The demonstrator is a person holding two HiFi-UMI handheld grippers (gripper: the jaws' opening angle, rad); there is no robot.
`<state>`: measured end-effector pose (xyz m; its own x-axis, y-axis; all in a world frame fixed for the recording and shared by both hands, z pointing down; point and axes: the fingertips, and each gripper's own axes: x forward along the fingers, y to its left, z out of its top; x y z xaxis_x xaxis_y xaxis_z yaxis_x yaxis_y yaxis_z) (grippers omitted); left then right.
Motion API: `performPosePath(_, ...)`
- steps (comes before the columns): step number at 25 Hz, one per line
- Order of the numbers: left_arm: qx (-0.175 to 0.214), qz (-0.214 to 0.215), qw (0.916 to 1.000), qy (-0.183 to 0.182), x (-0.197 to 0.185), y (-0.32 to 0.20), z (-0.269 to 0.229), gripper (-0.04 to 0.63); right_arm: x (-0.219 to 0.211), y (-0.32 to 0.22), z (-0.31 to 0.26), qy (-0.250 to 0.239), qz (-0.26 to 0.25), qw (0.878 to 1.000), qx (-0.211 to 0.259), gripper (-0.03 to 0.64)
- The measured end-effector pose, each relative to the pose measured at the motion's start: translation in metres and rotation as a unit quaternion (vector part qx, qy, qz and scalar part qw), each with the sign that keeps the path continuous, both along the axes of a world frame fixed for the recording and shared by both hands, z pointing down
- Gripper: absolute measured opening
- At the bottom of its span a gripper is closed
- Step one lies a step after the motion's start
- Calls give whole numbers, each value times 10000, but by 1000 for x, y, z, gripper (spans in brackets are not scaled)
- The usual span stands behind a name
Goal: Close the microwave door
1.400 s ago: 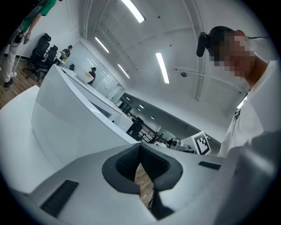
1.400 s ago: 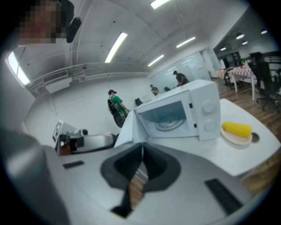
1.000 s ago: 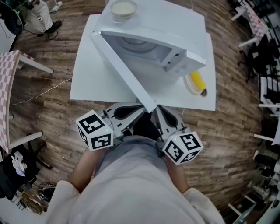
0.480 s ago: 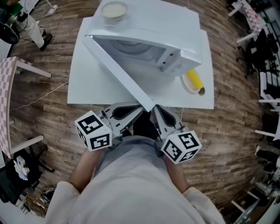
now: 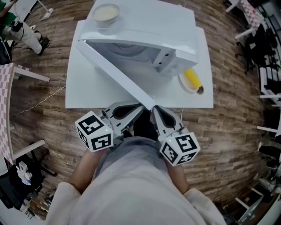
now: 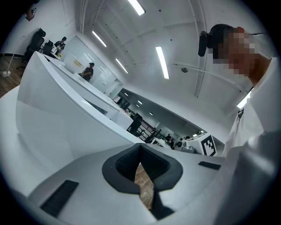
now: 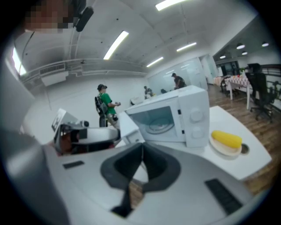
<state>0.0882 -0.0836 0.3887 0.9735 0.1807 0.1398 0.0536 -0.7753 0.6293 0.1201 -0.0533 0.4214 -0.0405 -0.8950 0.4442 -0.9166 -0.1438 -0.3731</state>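
Left claw (image 5: 137, 110) is clenched with nothing between its dark pads; only wood floor shows through the slit below them. Right claw (image 5: 156, 111) is likewise clenched and empty. Both are held low against the person's body, tips pointing toward the white square surface (image 5: 85, 94).

Position of the task item: the white boxy microwave oven (image 5: 151, 26) stands on that surface, and its long flat white microwave door (image 5: 115, 71) stands wide open. The door's long axis runs diagonally from the hinge at the far left to its free end at the near edge of the surface. That free end lies just ahead of the two claw tips, almost between them.

Key relation: the door's outer face looks toward the left claw and fills the left of the left gripper view. The right gripper view looks past the inner side into the open cavity and its glass turntable. Judgement: the left claw is the better placed to push the outer face near the free end, swinging it away and to the right.

Also noted: a pale bowl (image 5: 105, 13) on the oven top, and a yellow corn cob (image 5: 192, 78) on a small plate beside the oven.
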Motion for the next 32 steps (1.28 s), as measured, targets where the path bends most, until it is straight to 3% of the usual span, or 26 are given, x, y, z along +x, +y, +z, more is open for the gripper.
performPosePath(19,59,237,9997,0,41,-15,3,12,32,-15,0,93,83,9999,-71,23)
performPosePath(32,26,88,9999,-55,66,-32,7,12,52,-27,-1,123,26,9999,-63,23)
